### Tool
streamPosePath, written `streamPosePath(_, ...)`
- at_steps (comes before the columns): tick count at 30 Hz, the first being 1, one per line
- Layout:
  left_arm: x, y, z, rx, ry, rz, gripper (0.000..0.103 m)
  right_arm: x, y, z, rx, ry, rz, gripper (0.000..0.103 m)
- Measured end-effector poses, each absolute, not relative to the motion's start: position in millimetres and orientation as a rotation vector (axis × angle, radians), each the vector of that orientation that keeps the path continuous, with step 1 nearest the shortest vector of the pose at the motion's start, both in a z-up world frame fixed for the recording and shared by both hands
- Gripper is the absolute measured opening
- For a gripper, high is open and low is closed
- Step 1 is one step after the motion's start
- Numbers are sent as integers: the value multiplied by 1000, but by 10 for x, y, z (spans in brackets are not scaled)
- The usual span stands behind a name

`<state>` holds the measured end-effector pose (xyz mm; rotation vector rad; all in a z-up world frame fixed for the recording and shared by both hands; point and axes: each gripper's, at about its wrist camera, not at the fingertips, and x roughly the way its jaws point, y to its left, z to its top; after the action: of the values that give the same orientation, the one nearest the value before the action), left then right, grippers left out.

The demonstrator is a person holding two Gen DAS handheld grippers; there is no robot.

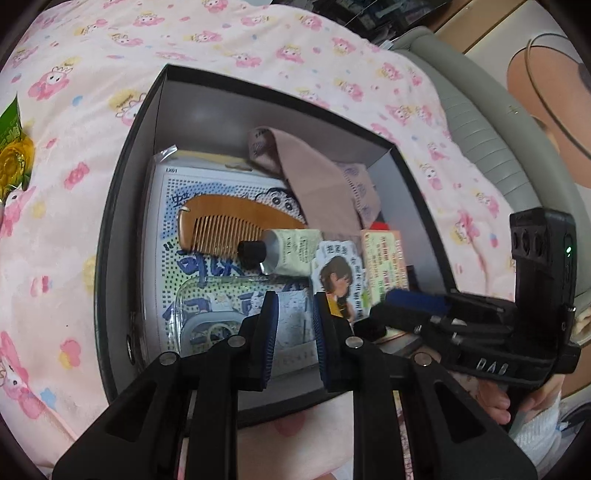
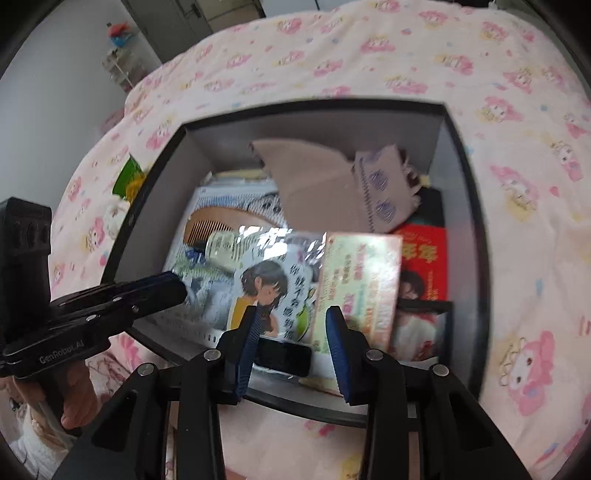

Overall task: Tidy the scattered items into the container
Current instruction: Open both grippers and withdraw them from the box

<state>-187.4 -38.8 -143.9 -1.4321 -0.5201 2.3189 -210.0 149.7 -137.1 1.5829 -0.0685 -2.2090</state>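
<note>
Box [image 1: 133, 122] on the pink blanket [image 1: 74, 184] holds one comb [image 1: 236, 218], one tube [image 1: 288, 251], one cloth [image 1: 314, 184], one girl-print packet [image 2: 273, 284] and one carton [image 2: 360, 280], while one green wrapper [image 1: 13, 147] lies outside beside it; left gripper [image 1: 291, 332] and right gripper [image 2: 291, 339] both gape, holding nothing.

A bed [image 2: 480, 92] covered by a pink sheet [image 1: 92, 92] printed with cartoon bunnies fills both views. Its padded grey edge [image 1: 476, 122] runs along the right side. Beyond stand a pale grey wall [image 2: 55, 74], a dark door [image 2: 207, 11] and a white rack [image 2: 122, 66].
</note>
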Motion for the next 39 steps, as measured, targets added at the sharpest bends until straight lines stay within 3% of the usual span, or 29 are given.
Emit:
streamPosePath(4, -1887, -339, -1477, -1450, -504, 2309, 25, -2065, 1521, -1504, 1639, -104, -2159, 33)
streamPosePath(10, -1843, -338, -1425, -1400, -514, 2289, 26, -1924, 1528, -1309, 1554, -68, -2314, 33)
streamPosePath(16, -1609, -231, -1136, -1289, -411, 2330, 26, -1693, 1475, -989, 1432, -48, -2478, 33)
streamPosePath(26, -1101, -243, -660, -1141, -436, 2365, 30, -1278, 1300, -629, 1338, -20, -2532, 34)
streamPosePath(39, -496, -1208, -350, -1123, -558, 2542, 30, -906, 458, -302, 1195, 84, -2380, 34)
